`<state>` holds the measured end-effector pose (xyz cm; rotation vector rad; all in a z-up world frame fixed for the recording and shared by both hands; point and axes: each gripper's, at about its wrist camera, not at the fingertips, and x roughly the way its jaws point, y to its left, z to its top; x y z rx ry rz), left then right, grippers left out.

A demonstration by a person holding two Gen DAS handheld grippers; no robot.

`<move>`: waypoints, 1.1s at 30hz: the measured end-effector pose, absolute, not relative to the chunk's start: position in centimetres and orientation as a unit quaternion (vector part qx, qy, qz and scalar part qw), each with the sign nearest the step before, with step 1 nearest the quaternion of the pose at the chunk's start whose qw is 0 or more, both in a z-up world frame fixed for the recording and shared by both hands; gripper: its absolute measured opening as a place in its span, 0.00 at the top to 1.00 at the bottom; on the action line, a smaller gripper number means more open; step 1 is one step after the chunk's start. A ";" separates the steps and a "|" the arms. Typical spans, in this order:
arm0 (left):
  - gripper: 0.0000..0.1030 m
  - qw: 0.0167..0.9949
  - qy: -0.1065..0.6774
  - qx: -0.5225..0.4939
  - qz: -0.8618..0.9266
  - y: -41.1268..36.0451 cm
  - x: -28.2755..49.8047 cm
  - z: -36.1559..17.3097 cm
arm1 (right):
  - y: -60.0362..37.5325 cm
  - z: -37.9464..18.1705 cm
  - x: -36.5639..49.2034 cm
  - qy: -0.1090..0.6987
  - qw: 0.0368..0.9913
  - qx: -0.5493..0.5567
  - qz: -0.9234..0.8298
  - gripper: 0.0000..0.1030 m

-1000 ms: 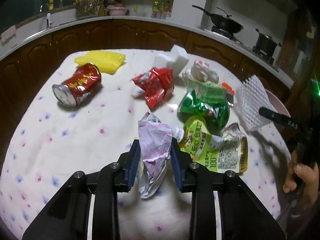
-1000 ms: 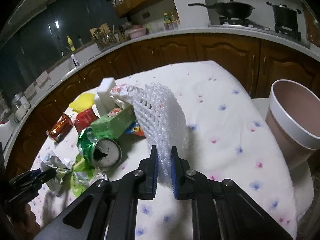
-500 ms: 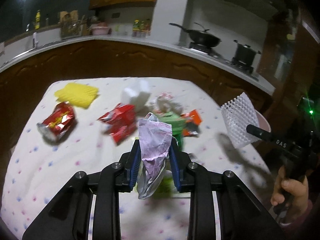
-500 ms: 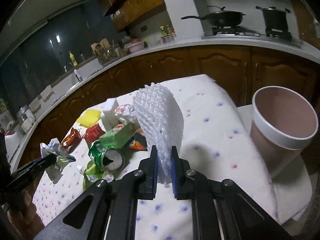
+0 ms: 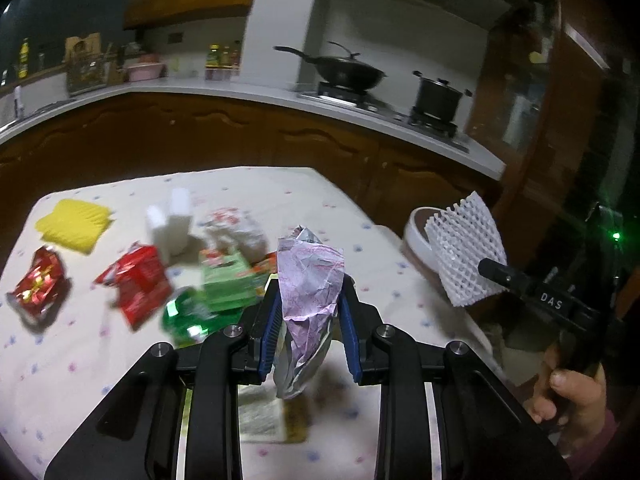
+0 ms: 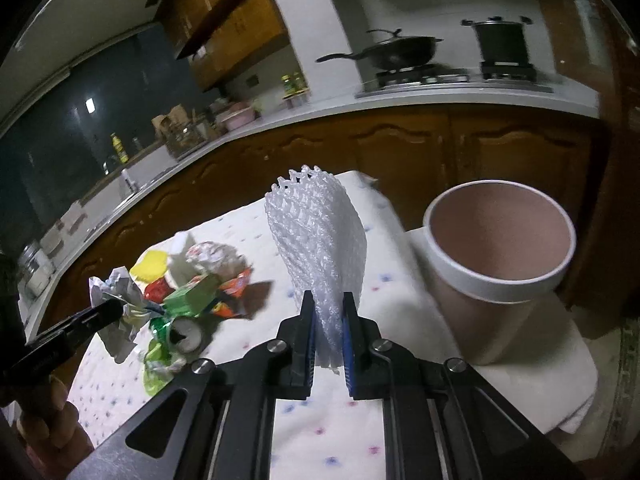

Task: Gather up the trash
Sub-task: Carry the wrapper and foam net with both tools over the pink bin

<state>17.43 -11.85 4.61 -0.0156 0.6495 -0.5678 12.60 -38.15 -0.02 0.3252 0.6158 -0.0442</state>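
Note:
My left gripper [image 5: 309, 304] is shut on a crumpled purple and silver wrapper [image 5: 310, 280], held up above the table. My right gripper [image 6: 327, 316] is shut on a white foam fruit net [image 6: 320, 248], also lifted clear of the cloth. The same net [image 5: 464, 252] shows at the right of the left wrist view, in front of the bin. A pink bin with a white rim [image 6: 500, 256] stands open just off the table's right edge, to the right of the net. The wrapper [image 6: 116, 308] hangs at the left of the right wrist view.
On the flowered tablecloth [image 5: 80, 360] lie a crushed red can [image 5: 38, 284], a red wrapper [image 5: 140, 284], a green carton [image 5: 226, 276], a green can [image 6: 182, 330], a yellow foam net [image 5: 74, 224], white foam blocks [image 5: 170, 224]. A kitchen counter with a wok [image 5: 344, 74] runs behind.
Both grippers have risen and swung right toward the bin, carrying the wrapper and the foam net. The litter on the table now lies further left and lower in both views.

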 end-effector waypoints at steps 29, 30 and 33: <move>0.75 0.845 0.338 0.017 -0.415 -32.7 23.4 6.0 | -52.5 0.2 12.4 0.277 0.928 0.201 -0.146 0.89; 0.75 0.843 0.339 0.018 -0.416 -33.4 23.8 5.9 | -52.9 0.1 12.6 0.279 0.927 0.201 -0.149 0.89; 0.75 0.835 0.349 0.021 -0.425 -36.1 24.8 5.4 | -54.1 -0.2 13.3 0.284 0.924 0.203 -0.155 0.89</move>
